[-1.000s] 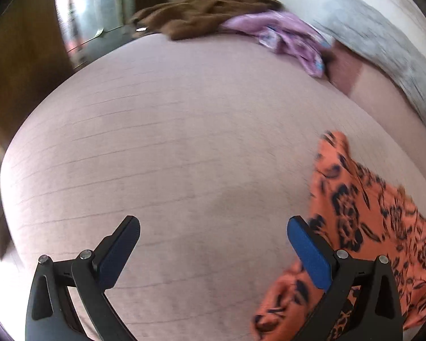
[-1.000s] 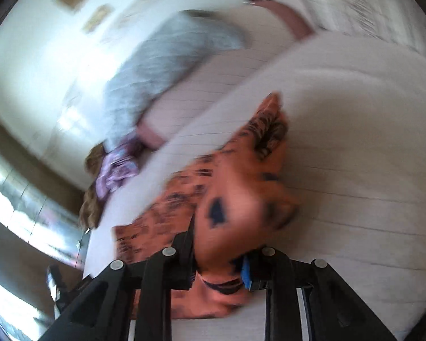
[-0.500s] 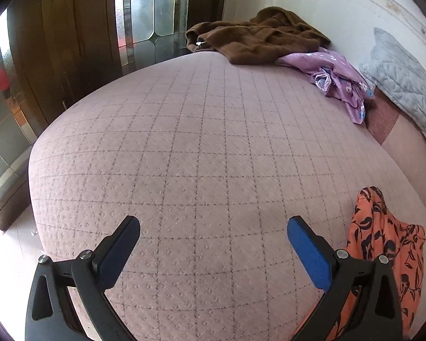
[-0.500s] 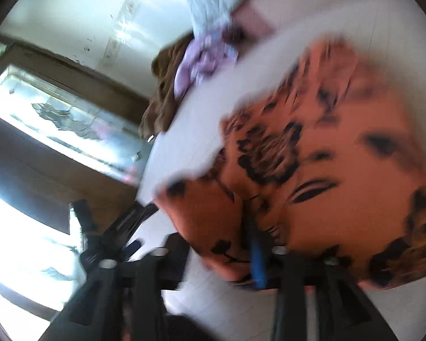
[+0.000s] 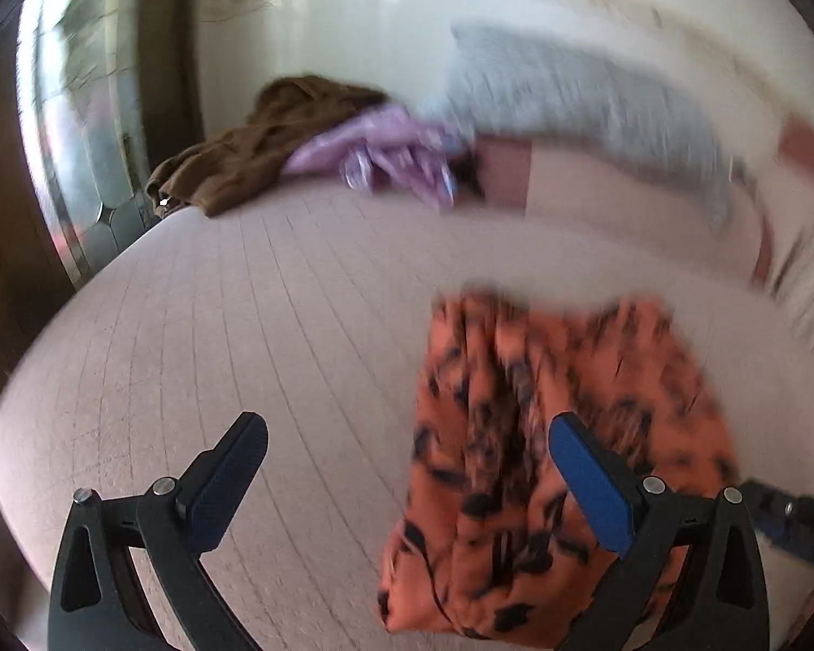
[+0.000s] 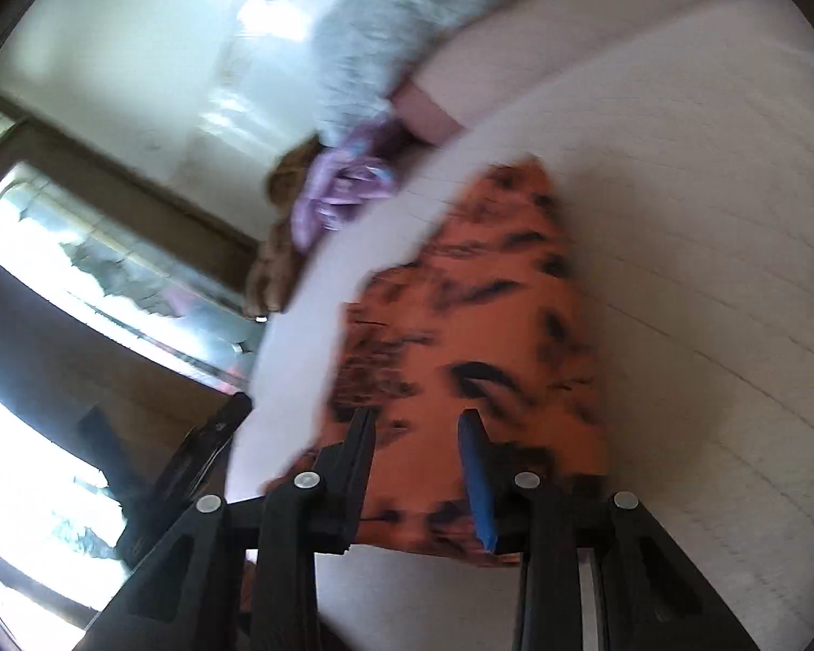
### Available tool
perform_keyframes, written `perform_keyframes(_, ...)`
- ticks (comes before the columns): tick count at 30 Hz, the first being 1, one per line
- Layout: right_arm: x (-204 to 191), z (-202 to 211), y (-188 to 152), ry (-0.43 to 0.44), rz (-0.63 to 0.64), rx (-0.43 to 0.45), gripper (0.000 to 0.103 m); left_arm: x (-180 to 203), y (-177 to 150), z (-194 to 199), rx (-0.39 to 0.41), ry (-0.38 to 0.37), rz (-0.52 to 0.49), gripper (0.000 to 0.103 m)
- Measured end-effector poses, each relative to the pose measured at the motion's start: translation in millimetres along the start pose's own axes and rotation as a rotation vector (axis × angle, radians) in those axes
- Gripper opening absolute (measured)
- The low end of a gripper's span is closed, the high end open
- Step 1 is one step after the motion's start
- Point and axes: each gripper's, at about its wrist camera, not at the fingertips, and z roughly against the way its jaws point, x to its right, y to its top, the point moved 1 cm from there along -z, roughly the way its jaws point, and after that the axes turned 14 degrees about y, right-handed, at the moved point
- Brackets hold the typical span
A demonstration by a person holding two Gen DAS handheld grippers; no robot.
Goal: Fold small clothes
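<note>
An orange garment with black flowers (image 5: 488,407) lies flattened on the pink quilted bed (image 5: 244,298). My left gripper (image 5: 407,426) hovers open and wide over the garment's left part, with nothing between its fingers. In the right wrist view the same garment (image 6: 488,298) stretches away from my right gripper (image 6: 418,416). Its jaws stand narrow and are closing above the garment's near edge. Cloth shows in the gap, lying flat, and the pads do not visibly press on it. Both views are blurred by motion.
A purple garment (image 5: 385,157) and a brown one (image 5: 255,141) lie heaped at the bed's far side. A grey quilted pillow (image 5: 570,87) leans against the white wall. A glass-panelled wooden door (image 5: 76,108) stands past the bed's left edge.
The right gripper let go of the bunched orange cloth, which now lies spread on the bed, and its jaws have narrowed again. The left gripper swung right, over the garment.
</note>
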Motion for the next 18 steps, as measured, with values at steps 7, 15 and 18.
perform_keyframes(7, 11.8, -23.9, 8.8, -0.079, -0.019, -0.08, 0.019, 11.2, -20.8, -38.7, -0.183, 0.068, -0.058, 0.103)
perform_keyframes(15, 3.2, -67.2, 83.6, -0.226, -0.002, -0.039, 0.022, 5.9, -16.8, -54.5, -0.22, 0.06, -0.024, 0.103)
perform_keyframes(18, 35.0, -117.2, 102.6, -0.357, 0.003, -0.149, 0.022, 5.2, -14.2, -63.9, -0.209, 0.075, -0.03, 0.103)
